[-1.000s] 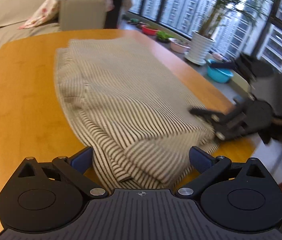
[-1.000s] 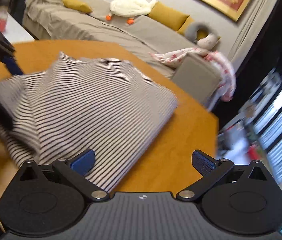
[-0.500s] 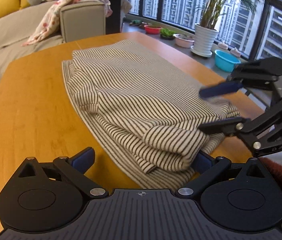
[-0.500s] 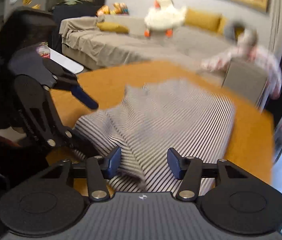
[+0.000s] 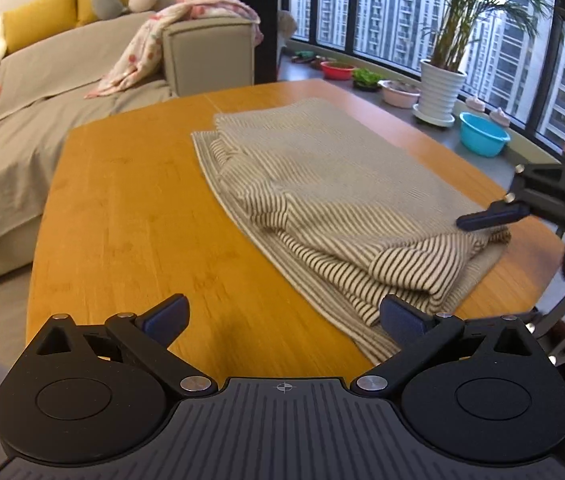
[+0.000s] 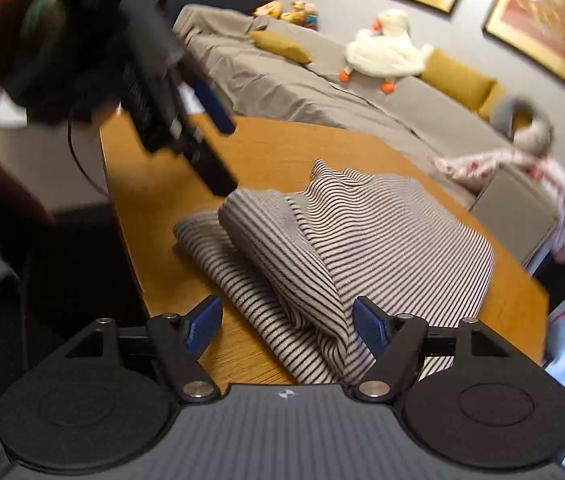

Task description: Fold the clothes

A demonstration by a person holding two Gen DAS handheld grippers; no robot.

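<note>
Now, through my left wrist camera, the left gripper hangs over the near edge of the wooden table with its blue pads spread wide and nothing between them; the right pad sits just beside the near corner of the striped garment, and I cannot tell whether it touches the cloth. The garment lies folded in a thick stack on the right half of the table, its rounded folded edge facing me and a thinner layer sticking out beneath it. At the far right, the right gripper comes in from the side, one blue finger poised just above the garment's right corner. Behind the table I see a grey sofa and a potted plant by the windows

In my right wrist camera, the right gripper is released, its pads apart, and the folded edge of the garment lies between them without being pinched. The left gripper hovers blurred above the table's far-left side, apart from the cloth
</note>
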